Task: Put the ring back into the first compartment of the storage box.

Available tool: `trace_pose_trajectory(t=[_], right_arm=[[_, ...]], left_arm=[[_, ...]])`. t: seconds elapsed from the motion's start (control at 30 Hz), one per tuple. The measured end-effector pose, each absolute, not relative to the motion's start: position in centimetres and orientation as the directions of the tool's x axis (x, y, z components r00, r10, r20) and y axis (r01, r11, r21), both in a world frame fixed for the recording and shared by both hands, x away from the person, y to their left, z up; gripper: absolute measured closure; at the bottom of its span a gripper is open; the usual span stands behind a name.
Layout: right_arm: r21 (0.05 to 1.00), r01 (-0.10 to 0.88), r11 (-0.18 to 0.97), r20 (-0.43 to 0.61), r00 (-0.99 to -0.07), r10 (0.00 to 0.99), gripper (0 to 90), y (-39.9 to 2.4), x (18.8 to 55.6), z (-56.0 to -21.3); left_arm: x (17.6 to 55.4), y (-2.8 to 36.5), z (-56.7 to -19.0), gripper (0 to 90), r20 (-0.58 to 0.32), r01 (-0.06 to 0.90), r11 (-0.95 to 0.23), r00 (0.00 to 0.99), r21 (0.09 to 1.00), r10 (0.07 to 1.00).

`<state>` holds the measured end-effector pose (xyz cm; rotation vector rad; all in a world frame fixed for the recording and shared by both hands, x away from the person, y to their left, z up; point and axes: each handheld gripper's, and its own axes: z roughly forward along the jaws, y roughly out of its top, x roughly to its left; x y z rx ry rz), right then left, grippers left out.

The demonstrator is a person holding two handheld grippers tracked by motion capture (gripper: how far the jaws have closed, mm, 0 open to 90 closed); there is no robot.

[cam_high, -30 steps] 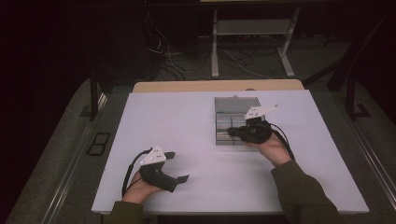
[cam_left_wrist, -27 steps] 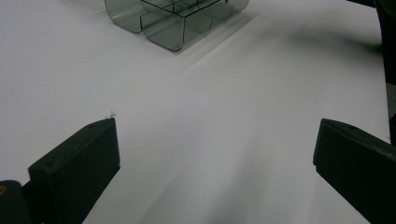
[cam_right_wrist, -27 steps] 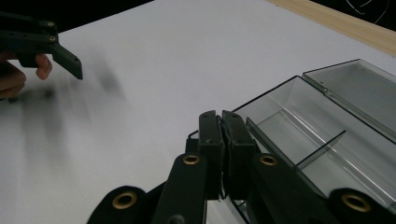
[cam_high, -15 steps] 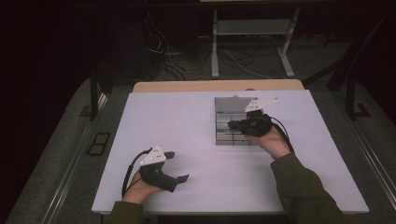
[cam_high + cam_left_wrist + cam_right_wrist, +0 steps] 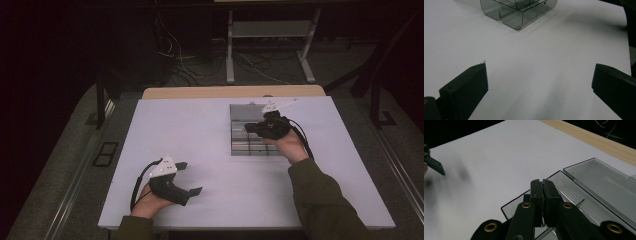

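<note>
Right gripper (image 5: 251,128), matte black jaws pressed together, hovers over the clear smoky plastic compartment box (image 5: 239,141) at the smooth white counter's (image 5: 200,130) far right; left gripper (image 5: 189,177) gapes wide, resting near-left.

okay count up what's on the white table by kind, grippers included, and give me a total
Handheld grippers: 2, the left gripper and the right gripper
Clear plastic compartment box: 1
Total: 3
</note>
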<state>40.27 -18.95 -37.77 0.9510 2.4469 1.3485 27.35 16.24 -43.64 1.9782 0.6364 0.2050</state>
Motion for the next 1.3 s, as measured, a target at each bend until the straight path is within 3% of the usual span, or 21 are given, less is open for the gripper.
trace_pose_trajectory(t=[1.3], right_arm=[[0.738,0.554,0.385,0.180,-0.712,0.679,86.9,-17.4,45.1,-41.4]], left_arm=[[27.4,16.2,-43.6,0.0,-0.135,0.348,-0.354,0.852,0.868,0.506]])
